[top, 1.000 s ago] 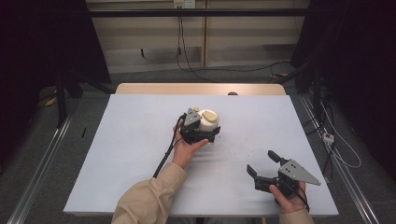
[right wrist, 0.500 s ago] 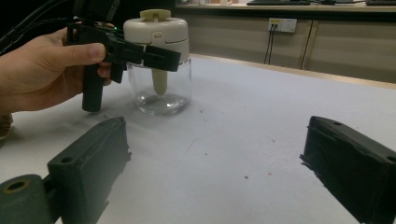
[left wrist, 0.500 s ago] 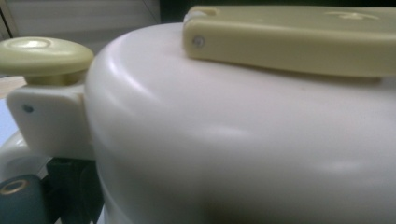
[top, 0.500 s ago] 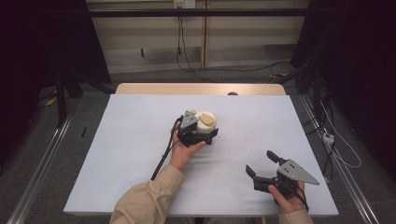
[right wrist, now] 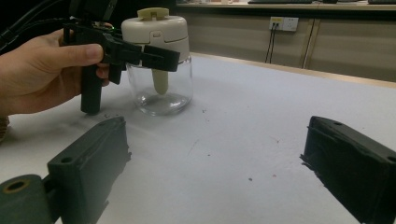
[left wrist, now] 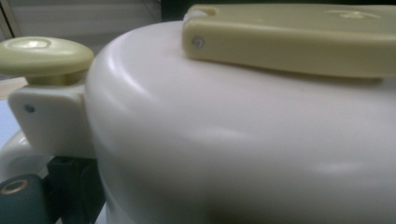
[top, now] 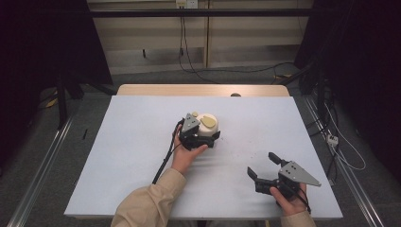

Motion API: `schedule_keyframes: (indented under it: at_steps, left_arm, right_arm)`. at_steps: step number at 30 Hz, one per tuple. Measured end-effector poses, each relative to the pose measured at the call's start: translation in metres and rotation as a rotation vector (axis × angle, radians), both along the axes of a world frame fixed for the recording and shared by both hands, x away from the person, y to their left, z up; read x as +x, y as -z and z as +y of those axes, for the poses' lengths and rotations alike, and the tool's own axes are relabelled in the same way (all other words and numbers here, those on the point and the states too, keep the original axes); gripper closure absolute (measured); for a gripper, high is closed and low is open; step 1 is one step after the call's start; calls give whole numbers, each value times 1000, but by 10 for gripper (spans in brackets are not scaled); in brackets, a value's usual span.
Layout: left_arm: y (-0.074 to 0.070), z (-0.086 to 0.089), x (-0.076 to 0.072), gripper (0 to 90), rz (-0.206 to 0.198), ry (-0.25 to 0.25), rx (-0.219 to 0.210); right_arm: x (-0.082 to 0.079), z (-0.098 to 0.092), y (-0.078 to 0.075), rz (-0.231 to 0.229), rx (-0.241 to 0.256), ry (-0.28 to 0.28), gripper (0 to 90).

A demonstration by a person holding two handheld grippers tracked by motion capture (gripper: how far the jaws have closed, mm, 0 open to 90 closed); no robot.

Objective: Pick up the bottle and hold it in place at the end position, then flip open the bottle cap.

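A clear glass jar [right wrist: 161,86] with a cream lid [top: 207,124] and a pale yellow knob [left wrist: 44,56] stands upright on the white table [top: 132,142], near its middle. My left gripper [top: 213,135] reaches in from the jar's left, its black jaws hugging the lid's lower edge on both sides. The left gripper view sits right against the cream lid [left wrist: 233,140]. My right gripper [top: 261,164] hovers low near the front right of the table, open, its jaws wide apart and pointed toward the jar with nothing between them.
Small dark specks [right wrist: 250,178] dot the table between the jar and my right gripper. The left gripper's black cable [top: 163,158] trails back toward the front edge. Beyond the table's wooden far edge [top: 203,90] are floor cables and a wall socket.
The left gripper and the jar have shifted slightly toward the person. The right gripper has drifted a little, still open.
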State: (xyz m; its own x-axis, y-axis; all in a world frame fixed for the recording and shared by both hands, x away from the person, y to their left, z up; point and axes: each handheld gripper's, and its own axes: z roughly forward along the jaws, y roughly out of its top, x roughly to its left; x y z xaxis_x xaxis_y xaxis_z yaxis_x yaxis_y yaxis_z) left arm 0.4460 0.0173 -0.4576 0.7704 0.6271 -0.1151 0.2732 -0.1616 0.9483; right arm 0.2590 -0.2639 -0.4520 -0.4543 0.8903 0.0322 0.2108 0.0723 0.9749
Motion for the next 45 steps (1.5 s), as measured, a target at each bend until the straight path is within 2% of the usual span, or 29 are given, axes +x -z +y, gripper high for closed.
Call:
schedule_keyframes:
  at_steps: [13,18,24,35,45]
  left_arm:
    - [0,0,-1,55,-6,-3,-2]
    - [1,0,-1,56,-12,-4,-5]
    - [1,0,-1,57,-11,-2,-3]
    - [1,1,-2,58,-17,-10,-2]
    - [1,1,-3,59,-24,-15,-3]
  right_arm:
    - [8,9,-2,4,-18,-7,53]
    - [14,12,-2,19,-30,1,54]
    - [21,15,-5,40,-20,-3,54]
    - [33,29,-11,84,-23,-36,56]
    - [44,38,-17,94,-21,-43,95]
